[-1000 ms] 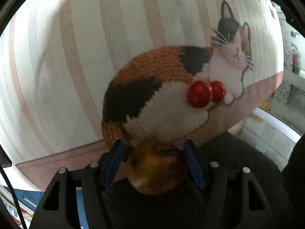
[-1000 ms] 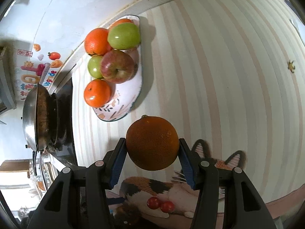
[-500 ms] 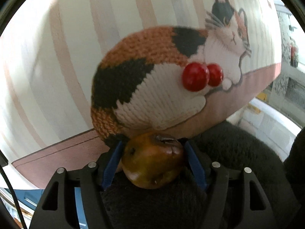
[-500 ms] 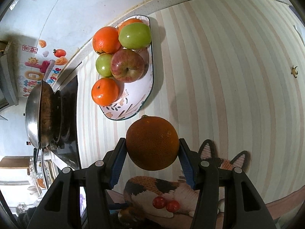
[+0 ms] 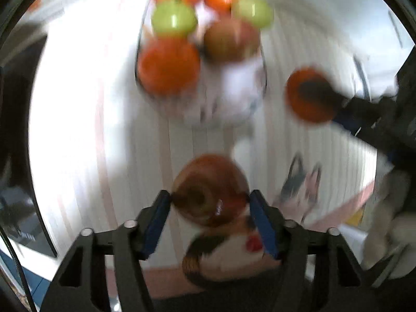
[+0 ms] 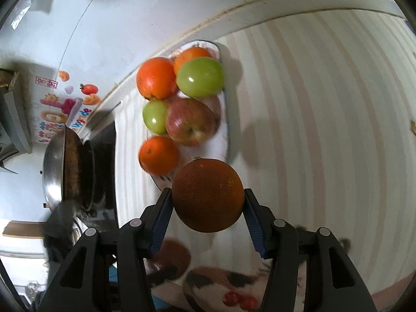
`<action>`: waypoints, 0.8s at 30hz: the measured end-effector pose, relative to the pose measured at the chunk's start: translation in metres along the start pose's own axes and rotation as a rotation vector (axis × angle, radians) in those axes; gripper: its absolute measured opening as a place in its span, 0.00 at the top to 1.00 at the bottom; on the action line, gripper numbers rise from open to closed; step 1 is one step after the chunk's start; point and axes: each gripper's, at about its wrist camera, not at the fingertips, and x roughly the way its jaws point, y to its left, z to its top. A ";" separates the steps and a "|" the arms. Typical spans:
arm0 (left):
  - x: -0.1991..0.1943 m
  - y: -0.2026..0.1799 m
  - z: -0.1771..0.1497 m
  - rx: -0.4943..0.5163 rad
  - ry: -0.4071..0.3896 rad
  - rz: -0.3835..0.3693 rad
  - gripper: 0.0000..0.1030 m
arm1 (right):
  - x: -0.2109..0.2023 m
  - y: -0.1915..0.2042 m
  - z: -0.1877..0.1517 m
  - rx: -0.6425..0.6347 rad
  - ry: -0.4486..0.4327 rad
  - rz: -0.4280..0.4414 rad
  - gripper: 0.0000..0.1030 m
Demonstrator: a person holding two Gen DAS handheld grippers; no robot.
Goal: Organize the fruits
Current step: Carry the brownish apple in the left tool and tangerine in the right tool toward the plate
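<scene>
You have a fruit in each gripper, both carried clear of the tabletop (image 6: 325, 104), presumably so they can go straight to the plate (image 6: 225, 119) that already collects the rest.

Your right gripper (image 6: 208, 208) has its jaws part open around a large orange (image 6: 208, 195), the blue pads pressed on its two sides, so it is firmly held. It hangs just near of the plate's near end, which looks like the free spot left on it.

Your left gripper (image 5: 210, 208) has a reddish-brown apple (image 5: 210, 189) between its jaws, which are closing on it. The view is blurred, but the pads appear to touch both flanks of the apple, so I judge it gripped. It is well short of the plate, over the striped cloth, with the plate far ahead in that view.

Count on the plate, from the right wrist view: three oranges, two green apples (image 6: 200, 76) and one red apple (image 6: 191, 122), six pieces piled toward the far and left part. Add the two you carry and that makes eight fruits.

Two small red tomatoes (image 6: 239, 300) lie on the cat picture of the cloth, at the near edge, not yet gathered. A pan (image 6: 65, 169) sits on the stove to the left, away from the work.
</scene>
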 end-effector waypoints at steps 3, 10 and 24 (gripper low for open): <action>-0.009 0.000 0.026 -0.027 -0.071 -0.018 0.56 | 0.015 0.005 0.015 -0.003 0.028 0.019 0.45; -0.006 0.000 0.030 -0.073 -0.120 -0.010 0.55 | 0.043 0.006 0.028 -0.044 0.073 -0.037 0.45; 0.075 -0.150 -0.056 0.323 0.143 -0.045 0.44 | -0.081 -0.158 -0.061 0.271 -0.234 -0.114 0.45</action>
